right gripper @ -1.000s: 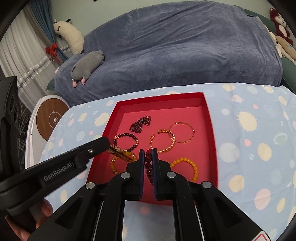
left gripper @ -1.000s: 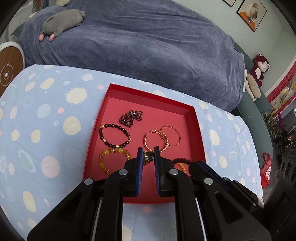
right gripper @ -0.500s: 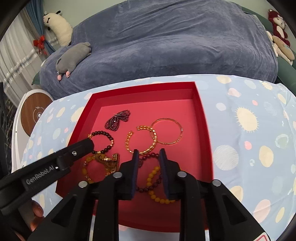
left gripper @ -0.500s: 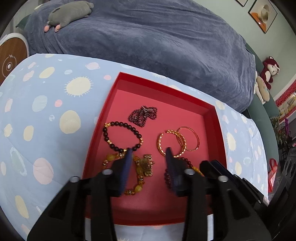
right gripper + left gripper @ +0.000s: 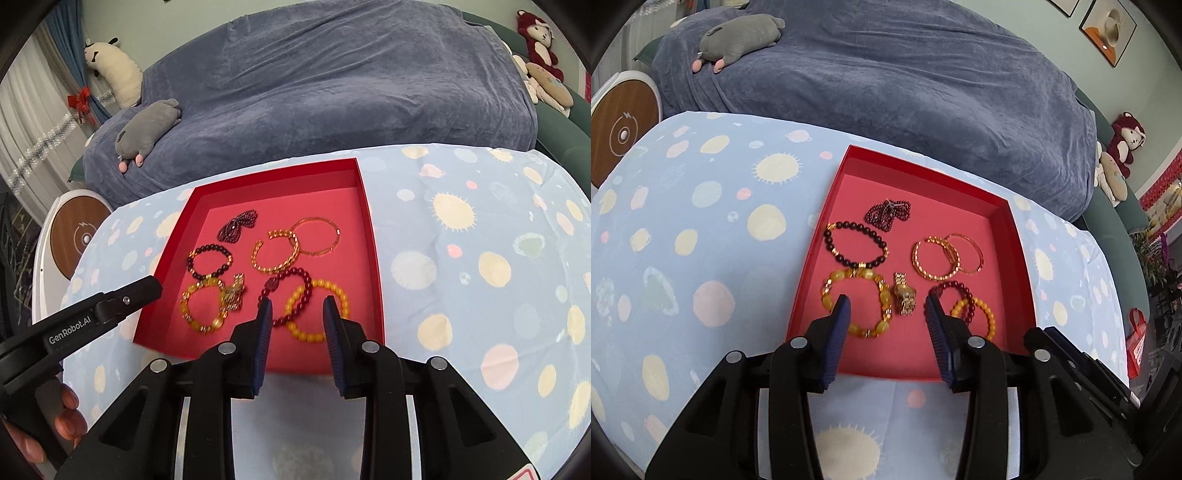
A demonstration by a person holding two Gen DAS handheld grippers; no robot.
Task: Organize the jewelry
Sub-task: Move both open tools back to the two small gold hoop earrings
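- The tray's (image 5: 1015, 236) far half is mostly bare floor, open from above; low red walls ring it.
- Bracelets crowd the near half: amber loop (image 5: 857, 306), watch (image 5: 905, 299), dark red beads (image 5: 288, 299) and yellow beads (image 5: 317, 314) overlapping.
- Gold bangles (image 5: 947, 258) fill the right middle; black beads (image 5: 855, 249) the left.
- The left gripper (image 5: 122, 302) reaches over the tray's left wall.
- The cloth (image 5: 480, 258) right of the tray lies bare.

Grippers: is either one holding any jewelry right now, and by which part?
Neither. The left gripper is open; the right gripper is opening. Both are empty above the red tray.
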